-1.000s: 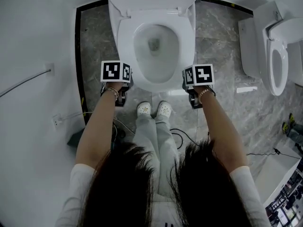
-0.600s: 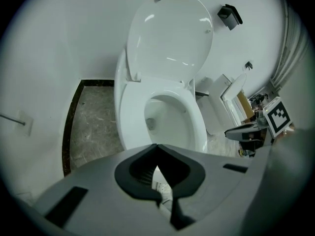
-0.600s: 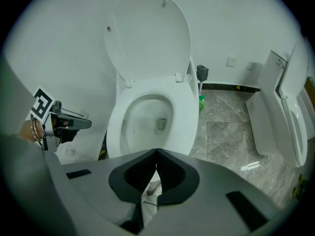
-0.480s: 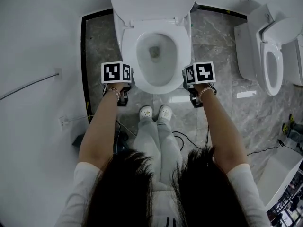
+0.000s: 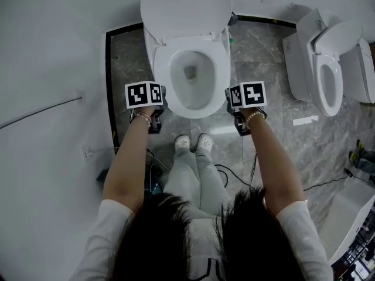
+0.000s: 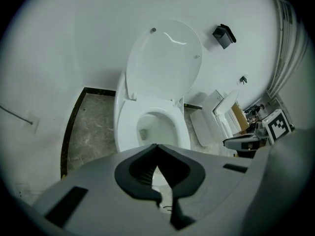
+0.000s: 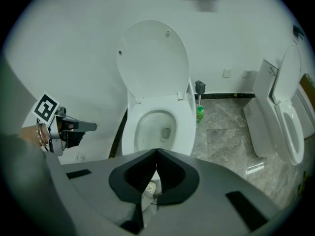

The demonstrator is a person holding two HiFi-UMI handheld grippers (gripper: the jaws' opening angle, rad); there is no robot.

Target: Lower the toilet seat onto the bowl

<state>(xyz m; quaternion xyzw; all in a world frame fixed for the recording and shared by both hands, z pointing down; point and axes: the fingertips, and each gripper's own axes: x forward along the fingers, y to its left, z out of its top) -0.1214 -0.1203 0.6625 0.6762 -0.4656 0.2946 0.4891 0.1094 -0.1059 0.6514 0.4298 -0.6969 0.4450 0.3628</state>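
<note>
Toilet seat (image 5: 222,69) lies flat on the bowl, between my two claws and below them. Its long axis runs from the hinge at the wall straight back toward me, and the rounded nose points at the two white shoes (image 5: 192,142). Above the hinge, the lid (image 5: 186,7) stands raised against the wall. My left claw (image 6: 158,147) is clenched with nothing in it, just off the seat's front left edge. My right claw (image 7: 156,152) is clenched empty too, just off the front right edge. Neither touches the seat. I count two toilets: this one, and a second toilet (image 5: 328,69) well to the right of the right claw, also with its lid up. There is one green bottle (image 7: 199,113) on the floor ahead of the right claw, beside the near toilet's base. A white wall (image 5: 53,69) stands close on the outer side of the left claw, with a dark floor border (image 5: 108,86) along its foot. Bare marble floor (image 5: 263,57) lies open past the right claw, between the two toilets.
</note>
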